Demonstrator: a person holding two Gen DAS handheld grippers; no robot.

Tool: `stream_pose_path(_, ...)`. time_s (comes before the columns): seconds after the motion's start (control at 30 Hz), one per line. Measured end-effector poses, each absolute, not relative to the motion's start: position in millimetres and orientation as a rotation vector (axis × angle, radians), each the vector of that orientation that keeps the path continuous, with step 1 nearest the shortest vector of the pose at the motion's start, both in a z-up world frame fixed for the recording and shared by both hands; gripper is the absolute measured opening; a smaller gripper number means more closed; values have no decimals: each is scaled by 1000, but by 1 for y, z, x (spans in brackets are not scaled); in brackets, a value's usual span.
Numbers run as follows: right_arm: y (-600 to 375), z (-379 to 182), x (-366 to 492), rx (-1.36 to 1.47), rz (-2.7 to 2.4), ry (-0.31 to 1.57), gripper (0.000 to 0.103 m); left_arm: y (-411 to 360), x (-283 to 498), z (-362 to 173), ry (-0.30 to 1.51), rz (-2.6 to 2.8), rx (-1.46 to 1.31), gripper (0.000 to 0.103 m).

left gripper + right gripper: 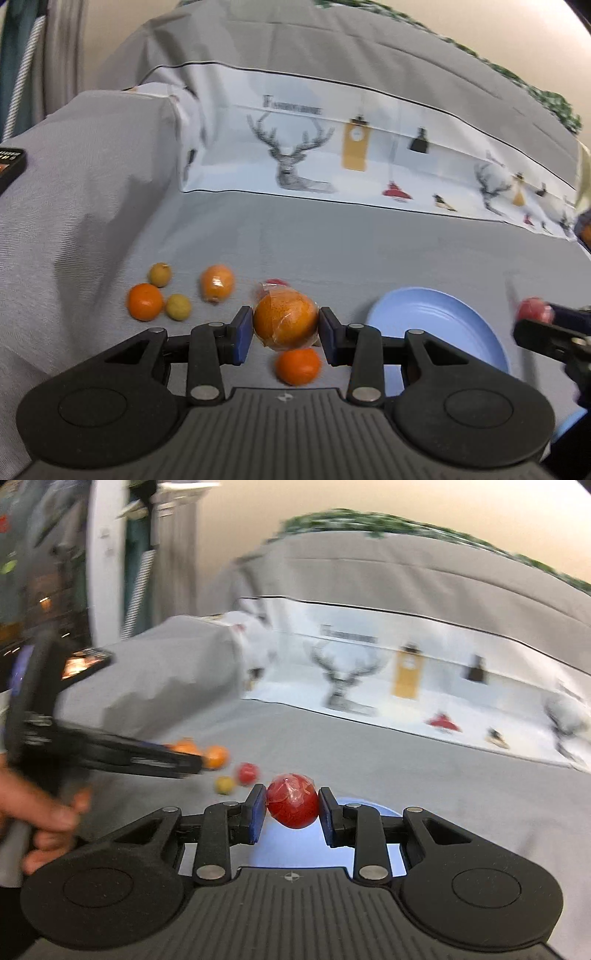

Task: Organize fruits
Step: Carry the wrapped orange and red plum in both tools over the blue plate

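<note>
Your left tongs [285, 330] are pinching a wrapped orange [285, 323] up off the grey cloth [388, 254], and your right tongs [292, 811] are pinching a wrapped red fruit [293, 799] right above the blue plate [295, 849]. It looks like you are in the carrying step. Next, lower the red fruit onto the plate and let go softly, then bring the orange over to the plate on the right of your left tongs, leaving the small oranges [144, 301] and little green fruits [178, 307] for later.

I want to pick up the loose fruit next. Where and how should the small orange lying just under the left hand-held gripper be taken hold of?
Grip the small orange across its widest middle, coming straight down from above. It is round and lies loose on the grey cloth, so no side is better; the blue plate to its right leaves room for the fingers.
</note>
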State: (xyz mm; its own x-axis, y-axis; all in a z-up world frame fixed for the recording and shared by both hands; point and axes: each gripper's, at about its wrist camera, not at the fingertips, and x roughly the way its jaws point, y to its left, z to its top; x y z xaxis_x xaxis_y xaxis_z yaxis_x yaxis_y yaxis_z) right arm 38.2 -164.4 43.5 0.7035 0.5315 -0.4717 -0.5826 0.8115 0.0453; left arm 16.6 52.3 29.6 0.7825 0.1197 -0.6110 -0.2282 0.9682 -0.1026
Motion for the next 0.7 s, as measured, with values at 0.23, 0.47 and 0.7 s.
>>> stream_pose_path(0.23,-193,12,59,-33,466,544,32,19,16,23,648,112,-108,42)
stream_pose_path(0.47,-186,0,66,-44,427,575,32,7,22,11,664,77,-107,42)
stream_pose_path(0.7,-183,-3,64,-74,426,581,32,-11,27,4,642,-11,-64,42)
